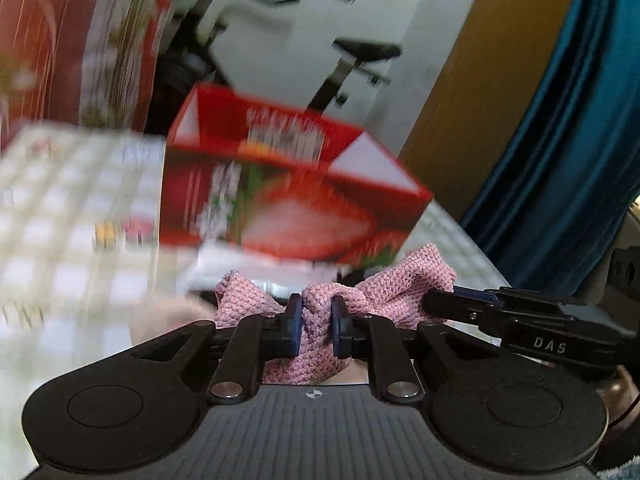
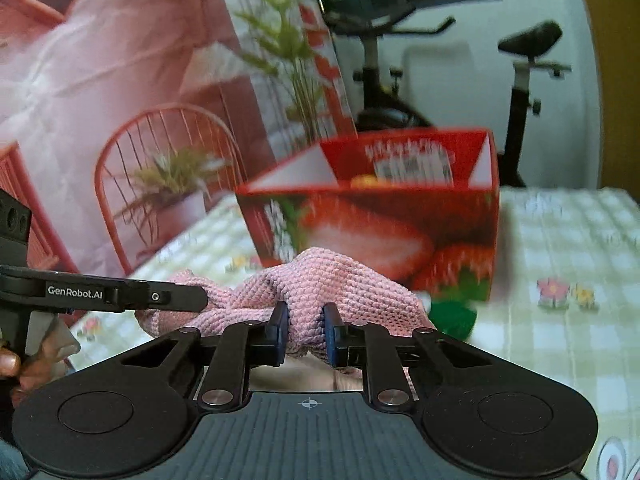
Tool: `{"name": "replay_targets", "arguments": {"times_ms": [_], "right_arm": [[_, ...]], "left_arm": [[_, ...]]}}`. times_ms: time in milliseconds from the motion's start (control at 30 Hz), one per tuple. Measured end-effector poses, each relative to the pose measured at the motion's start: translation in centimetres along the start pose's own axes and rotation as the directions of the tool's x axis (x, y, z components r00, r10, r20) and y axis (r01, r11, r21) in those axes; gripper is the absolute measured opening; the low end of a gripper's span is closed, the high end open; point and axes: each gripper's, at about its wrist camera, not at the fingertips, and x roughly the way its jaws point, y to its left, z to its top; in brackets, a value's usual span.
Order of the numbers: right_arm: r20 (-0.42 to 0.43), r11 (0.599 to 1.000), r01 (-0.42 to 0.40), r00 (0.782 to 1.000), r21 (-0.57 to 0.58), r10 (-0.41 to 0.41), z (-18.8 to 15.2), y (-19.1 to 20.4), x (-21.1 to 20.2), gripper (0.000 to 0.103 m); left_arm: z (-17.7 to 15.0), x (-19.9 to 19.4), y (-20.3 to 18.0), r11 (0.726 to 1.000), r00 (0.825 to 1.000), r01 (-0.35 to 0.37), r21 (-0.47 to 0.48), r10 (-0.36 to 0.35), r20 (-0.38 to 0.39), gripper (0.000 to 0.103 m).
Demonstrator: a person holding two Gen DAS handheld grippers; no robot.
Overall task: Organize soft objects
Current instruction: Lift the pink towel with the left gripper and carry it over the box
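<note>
Nearest the lens in the left wrist view, the left gripper (image 1: 316, 326) has its two blue-padded jaws clamped on a bunched fold of a pink, coarse-knit cloth (image 1: 400, 284). The cloth is lifted off the table and spreads sideways from the pinch, its long axis running left to right between the two tools. At the right of the same view the black arm of the right gripper (image 1: 460, 305) reaches in and meets the cloth's right-hand end.

In the right wrist view the right gripper (image 2: 306, 328) is likewise closed on a hump of the same pink cloth (image 2: 320, 276), and the left gripper's arm, marked GenRobot.AI, enters from the left and touches the cloth's left end. Both tools therefore grip the one piece, near each other.

Beyond the cloth, further from both cameras, stands an open-topped red cardboard box printed with strawberries (image 1: 288, 200), resting on a pale checked tablecloth (image 2: 560, 240) with small flower motifs. The box lies straight ahead of both sets of jaws, its open top above the level of the cloth; neither tool is clearly nearer. Judged from the task, the coming move would carry the cloth forward and up over the near rim.

The knit looks limp and pliable and would likely sag wherever it is unsupported. The box appears light and could shift if nudged. Motion blur obscures the box's lettering.
</note>
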Motion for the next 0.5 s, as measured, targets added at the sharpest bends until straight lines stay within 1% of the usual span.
{"name": "replay_targets", "arguments": {"times_ms": [100, 300, 400, 500], "right_arm": [[0.038, 1.000, -0.007, 0.999, -0.009, 0.007, 1.9, -0.2, 0.1, 0.017], [0.103, 0.999, 0.005, 0.995, -0.040, -0.001, 6.3, -0.6, 1.5, 0.017], [0.120, 0.998, 0.024, 0.993, -0.056, -0.017, 8.6, -1.1, 2.8, 0.017], [0.125, 0.998, 0.042, 0.992, -0.042, -0.037, 10.7, -2.0, 4.9, 0.017]], "left_arm": [[1.9, 0.2, -1.0, 0.996, 0.998, -0.042, 0.074, 0.039, 0.043, 0.016], [6.0, 1.0, -0.9, 0.992, 0.990, -0.071, 0.103, 0.058, 0.129, 0.016], [8.2, 2.4, -0.6, 0.988, 0.984, -0.088, 0.129, 0.066, 0.167, 0.016], [10.1, 4.4, -0.3, 0.984, 0.979, -0.100, 0.145, 0.072, 0.190, 0.016]]}}
